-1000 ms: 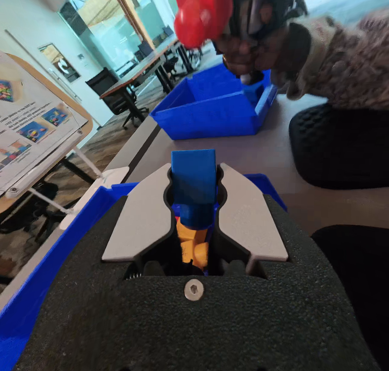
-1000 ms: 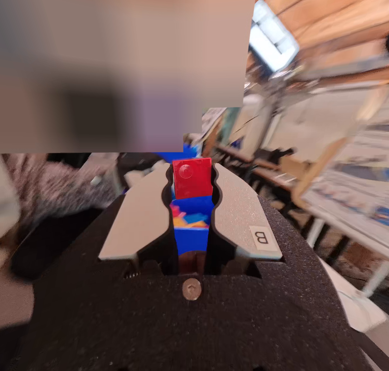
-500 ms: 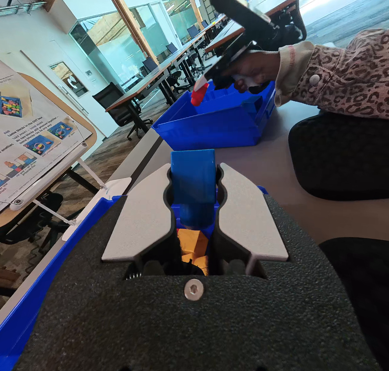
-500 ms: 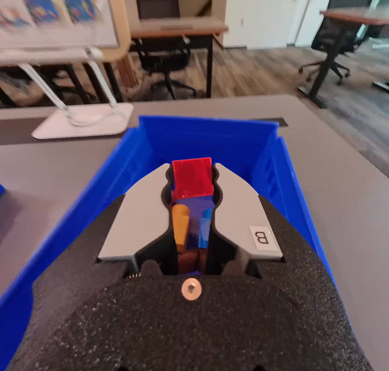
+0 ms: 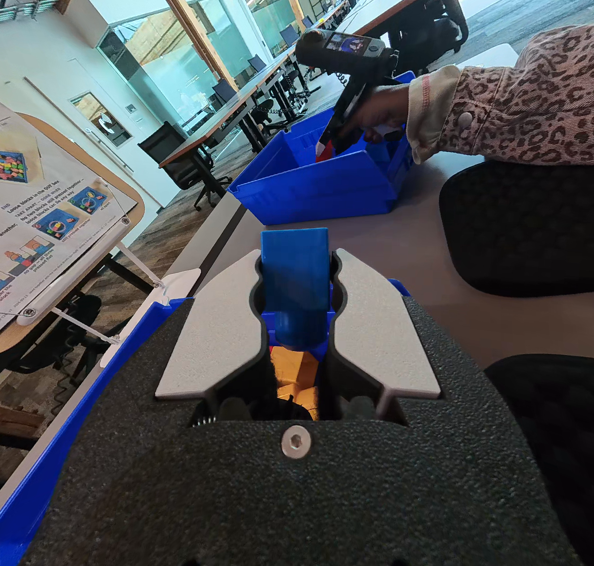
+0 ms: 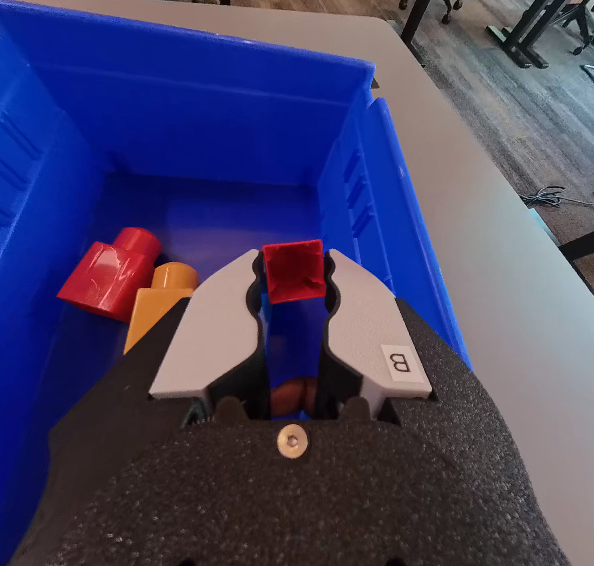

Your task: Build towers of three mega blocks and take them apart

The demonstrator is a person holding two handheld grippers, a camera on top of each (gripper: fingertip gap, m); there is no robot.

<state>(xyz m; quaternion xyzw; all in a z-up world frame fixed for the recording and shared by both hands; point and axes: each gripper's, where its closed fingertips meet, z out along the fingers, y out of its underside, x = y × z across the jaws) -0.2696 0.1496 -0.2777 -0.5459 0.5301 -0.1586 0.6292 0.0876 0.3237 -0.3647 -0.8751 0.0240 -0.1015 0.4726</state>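
Note:
My left gripper [image 5: 295, 261] is shut on a blue block [image 5: 295, 274] and holds it above a near blue bin [image 5: 96, 386] with orange blocks [image 5: 295, 377] showing under the jaws. My right gripper [image 6: 293, 255] is shut on a red block [image 6: 293, 271], its hollow underside facing the camera, low inside the far blue bin [image 6: 193, 107]. A loose red block [image 6: 109, 271] and an orange block [image 6: 160, 296] lie on their sides on that bin's floor at the left. The right gripper also shows in the left wrist view [image 5: 323, 147], dipped into the far bin [image 5: 315, 187].
A grey table [image 5: 401, 255] carries both bins. An instruction board [image 5: 54, 203] on a white stand stands to the left. A person's patterned sleeve [image 5: 514, 100] reaches over the table. Black padded shapes [image 5: 520, 229] lie at the right. Office desks and chairs stand beyond. The grippers' ends are close to 40 cm from one another.
My right gripper swung away from near the left gripper and went down into the far bin with the red block. My left gripper kept hold of the blue block and barely moved.

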